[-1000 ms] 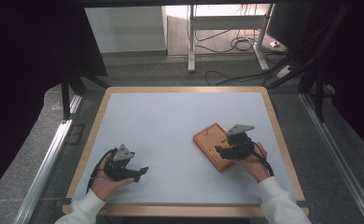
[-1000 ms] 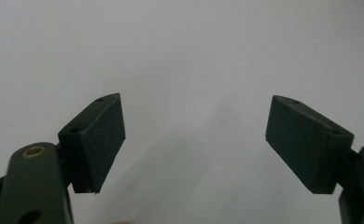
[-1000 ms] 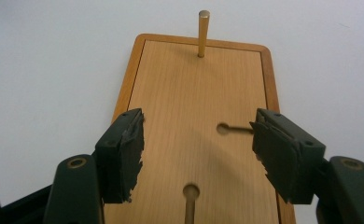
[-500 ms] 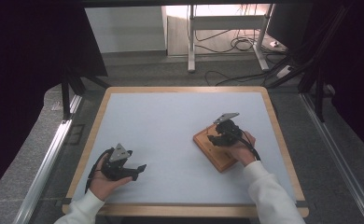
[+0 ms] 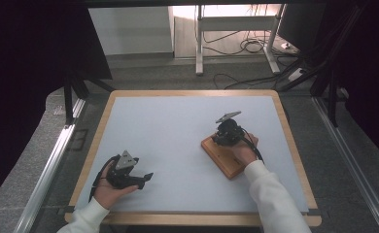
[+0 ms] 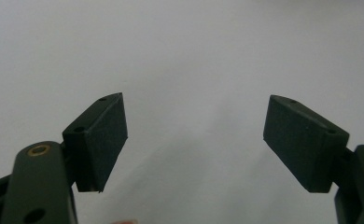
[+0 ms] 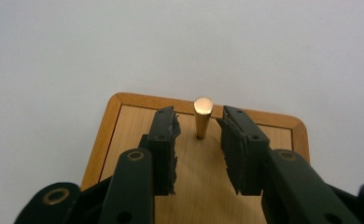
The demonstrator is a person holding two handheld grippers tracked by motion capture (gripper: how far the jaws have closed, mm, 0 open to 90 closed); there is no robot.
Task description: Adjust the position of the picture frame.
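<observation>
A wooden board with a darker rim lies on the right half of the white table. In the right gripper view a small upright wooden peg stands on the board. My right gripper hovers over the board's far end. Its jaws have just been closing and stand narrow but open, with the peg just beyond the tips of the right gripper and the pads apart from it. My left gripper rests at the front left. The left gripper is wide open over bare table.
A wooden frame borders the white table top. Beyond the far edge are metal stand legs and loose cables on the floor. Dark curtains hang at both sides.
My right hand has slid away from the person and slightly left along the board, and its jaws have narrowed. The left hand has stayed put.
</observation>
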